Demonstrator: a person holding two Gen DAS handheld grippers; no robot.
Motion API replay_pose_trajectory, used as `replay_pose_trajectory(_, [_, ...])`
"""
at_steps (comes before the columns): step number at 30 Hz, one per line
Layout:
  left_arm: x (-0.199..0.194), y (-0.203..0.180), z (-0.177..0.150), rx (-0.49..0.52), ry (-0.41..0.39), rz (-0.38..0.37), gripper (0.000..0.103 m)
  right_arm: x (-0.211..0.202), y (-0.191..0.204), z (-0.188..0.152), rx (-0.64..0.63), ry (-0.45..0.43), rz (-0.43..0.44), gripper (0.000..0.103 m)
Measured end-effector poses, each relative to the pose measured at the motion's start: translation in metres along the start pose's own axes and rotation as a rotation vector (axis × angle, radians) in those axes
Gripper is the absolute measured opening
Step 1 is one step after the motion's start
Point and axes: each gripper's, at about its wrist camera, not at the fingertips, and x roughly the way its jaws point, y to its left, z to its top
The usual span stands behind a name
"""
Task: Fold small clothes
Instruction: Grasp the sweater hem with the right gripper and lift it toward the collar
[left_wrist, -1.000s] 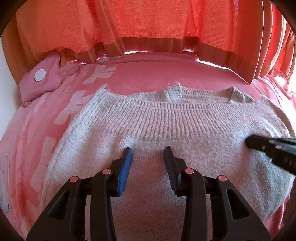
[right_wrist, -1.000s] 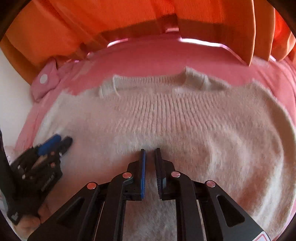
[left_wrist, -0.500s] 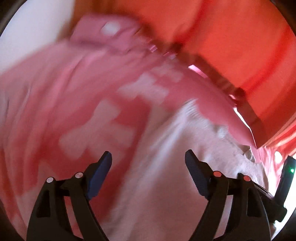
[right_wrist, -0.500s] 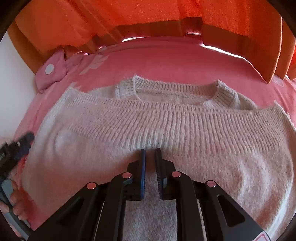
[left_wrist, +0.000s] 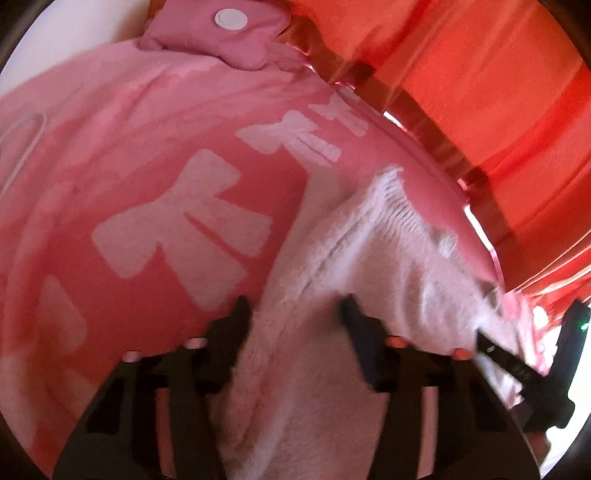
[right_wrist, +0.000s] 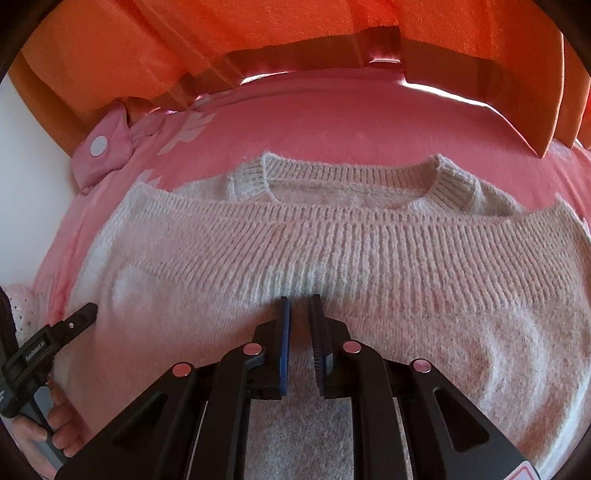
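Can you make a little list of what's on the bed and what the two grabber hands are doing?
garment: cream knit sweater, folded so the ribbed hem lies just below the neckline
surface: pink blanket with white bow shapes
behind: orange curtain
far corner: pink pillow with a white button
left gripper: open, at the sweater's left side edge, fabric between its fingers
right gripper: fingers nearly together above the sweater's middle, nothing held

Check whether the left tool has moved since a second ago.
Yes. The left tool has swung leftward to the side edge of the fuzzy white knit sweater; the pink cushion with the white button now sits top centre.
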Motion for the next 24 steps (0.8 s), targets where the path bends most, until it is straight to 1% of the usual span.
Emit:
replay_pose_trajectory(1, [-0.001,-0.002,0.001,-0.008,0.005,-0.015,0.024,0.0,0.0,0.0,0.0,0.001,-0.001,0.014])
replay_pose_trajectory(2, [-0.003,-0.006,0.002,-0.005,0.002,-0.022,0.019,0.0,0.0,0.0,0.003,0.002,0.0,0.014])
replay_pose_trajectory(3, [-0.007,-0.013,0.003,0.01,-0.005,-0.028,0.016,-0.001,-0.001,0.0,0.008,0.004,0.004,0.014])
replay_pose_trajectory(5, [-0.021,-0.03,0.003,0.041,-0.039,-0.05,0.014,-0.003,-0.004,0.0,0.029,0.011,0.022,0.014])
replay_pose_trajectory(7, [-0.038,-0.057,-0.001,0.087,-0.07,-0.102,0.013,-0.009,-0.012,0.001,0.07,0.018,0.059,0.015])
replay_pose_trajectory(9, [-0.056,-0.097,-0.009,0.161,-0.112,-0.145,0.013,-0.02,-0.021,0.003,0.11,0.003,0.095,0.023])
replay_pose_trajectory(10, [-0.062,-0.116,-0.014,0.198,-0.122,-0.169,0.013,-0.027,-0.027,0.003,0.13,-0.017,0.099,0.026])
replay_pose_trajectory(11, [-0.07,-0.144,-0.019,0.248,-0.134,-0.2,0.013,-0.04,-0.037,0.003,0.156,-0.055,0.088,0.028])
replay_pose_trajectory(13, [-0.075,-0.183,-0.031,0.321,-0.138,-0.251,0.013,-0.062,-0.057,0.0,0.204,-0.121,0.056,0.032])
replay_pose_trajectory(14, [-0.075,-0.203,-0.038,0.354,-0.128,-0.28,0.013,-0.075,-0.075,-0.004,0.249,-0.157,0.035,0.035])
replay_pose_trajectory(16, [-0.064,-0.242,-0.059,0.415,-0.094,-0.318,0.013,-0.095,-0.109,-0.018,0.358,-0.205,0.003,0.036])
replay_pose_trajectory(17, [-0.05,-0.262,-0.073,0.445,-0.06,-0.325,0.013,-0.101,-0.123,-0.023,0.4,-0.221,-0.002,0.037])
replay_pose_trajectory(18, [-0.04,-0.27,-0.082,0.454,-0.035,-0.326,0.013,-0.108,-0.138,-0.029,0.446,-0.239,-0.009,0.038])
replay_pose_trajectory(19, [-0.022,-0.281,-0.095,0.461,0.003,-0.313,0.013,-0.113,-0.147,-0.033,0.472,-0.254,-0.013,0.038])
replay_pose_trajectory(20, [-0.009,-0.287,-0.103,0.473,0.029,-0.295,0.013,-0.12,-0.16,-0.039,0.501,-0.277,-0.02,0.038])
replay_pose_trajectory(22, [0.024,-0.296,-0.123,0.502,0.088,-0.224,0.014,-0.127,-0.172,-0.05,0.524,-0.29,-0.035,0.038])
replay_pose_trajectory(23, [0.03,-0.297,-0.129,0.517,0.098,-0.198,0.014,-0.129,-0.175,-0.057,0.53,-0.287,-0.033,0.038])
replay_pose_trajectory(24, [0.029,-0.294,-0.131,0.529,0.092,-0.194,0.016,-0.13,-0.176,-0.063,0.532,-0.279,-0.027,0.038])
